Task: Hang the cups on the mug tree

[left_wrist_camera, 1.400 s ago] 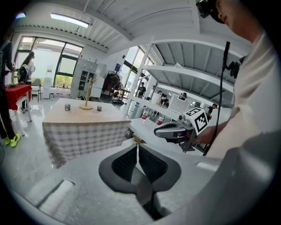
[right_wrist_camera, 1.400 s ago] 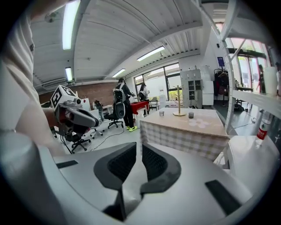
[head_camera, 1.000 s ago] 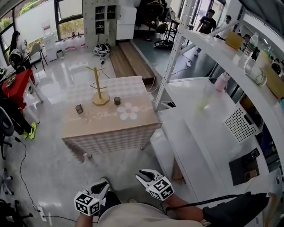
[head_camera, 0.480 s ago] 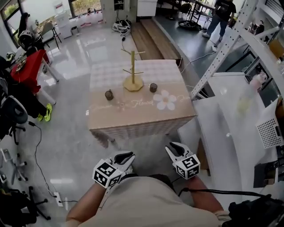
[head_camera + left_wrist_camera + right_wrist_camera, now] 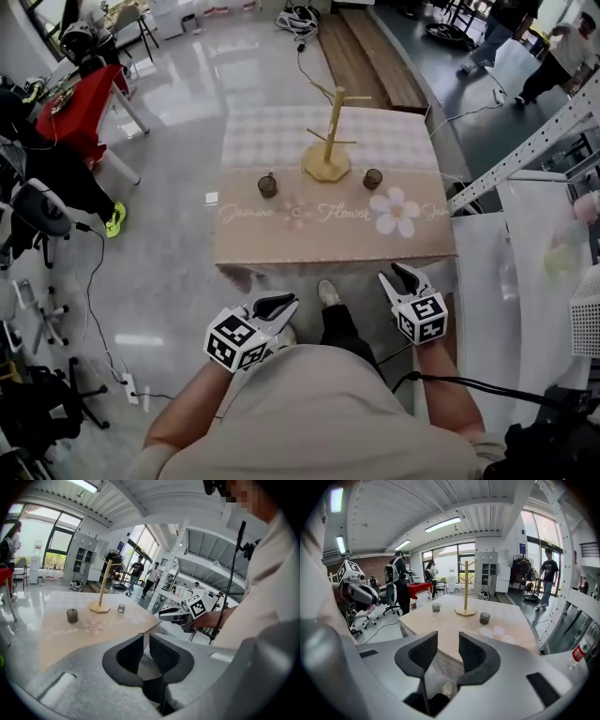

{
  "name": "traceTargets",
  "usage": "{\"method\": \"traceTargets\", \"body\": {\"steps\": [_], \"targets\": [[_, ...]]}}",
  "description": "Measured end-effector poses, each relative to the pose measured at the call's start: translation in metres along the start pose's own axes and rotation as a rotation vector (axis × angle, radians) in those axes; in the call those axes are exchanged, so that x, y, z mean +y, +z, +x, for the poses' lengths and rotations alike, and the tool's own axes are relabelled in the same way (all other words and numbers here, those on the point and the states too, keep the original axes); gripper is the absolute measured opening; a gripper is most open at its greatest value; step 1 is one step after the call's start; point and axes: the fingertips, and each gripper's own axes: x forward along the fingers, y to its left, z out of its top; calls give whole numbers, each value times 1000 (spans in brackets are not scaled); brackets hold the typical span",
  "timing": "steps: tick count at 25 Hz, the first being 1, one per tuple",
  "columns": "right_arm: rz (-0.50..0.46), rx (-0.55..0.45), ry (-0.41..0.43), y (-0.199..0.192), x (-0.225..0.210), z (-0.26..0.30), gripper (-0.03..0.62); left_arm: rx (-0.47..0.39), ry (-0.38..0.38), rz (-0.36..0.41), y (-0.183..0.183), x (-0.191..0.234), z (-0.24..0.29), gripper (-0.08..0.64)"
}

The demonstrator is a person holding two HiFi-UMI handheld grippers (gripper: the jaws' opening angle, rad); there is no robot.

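Observation:
A wooden mug tree [image 5: 330, 141] stands bare at the back middle of a cloth-covered table [image 5: 281, 239]. One dark cup [image 5: 267, 185] sits to its left and another cup [image 5: 373, 178] to its right, both upright on the cloth. Both grippers hang short of the table's near edge, well away from the cups. My left gripper [image 5: 281, 303] holds nothing, and its jaws stand together with only a thin slit between them [image 5: 146, 641]. My right gripper [image 5: 401, 275] is opening, and the gap between its jaws [image 5: 448, 641] is empty. The tree [image 5: 465, 590] and both cups [image 5: 484, 618] [image 5: 436, 607] lie ahead of it.
White metal shelving [image 5: 553, 131] stands at the right of the table. A red table [image 5: 80, 108], office chairs [image 5: 33, 206] and cables on the glossy floor lie at the left. People stand in the far room [image 5: 547, 581].
The table has come much closer and now lies straight ahead of both grippers. The right jaws have parted a little. The cups and the tree have not moved on the table.

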Motion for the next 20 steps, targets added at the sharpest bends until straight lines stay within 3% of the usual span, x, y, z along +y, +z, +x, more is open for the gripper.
{"method": "traceTargets", "body": {"steps": [10, 15, 20], "targets": [[-91, 45, 75, 26, -131, 142, 204, -46, 139, -73, 75, 61, 63, 26], [-118, 71, 116, 31, -173, 201, 253, -49, 198, -102, 98, 82, 89, 28], [-154, 116, 182, 29, -186, 246, 291, -82, 271, -155, 114, 94, 95, 28]]}}
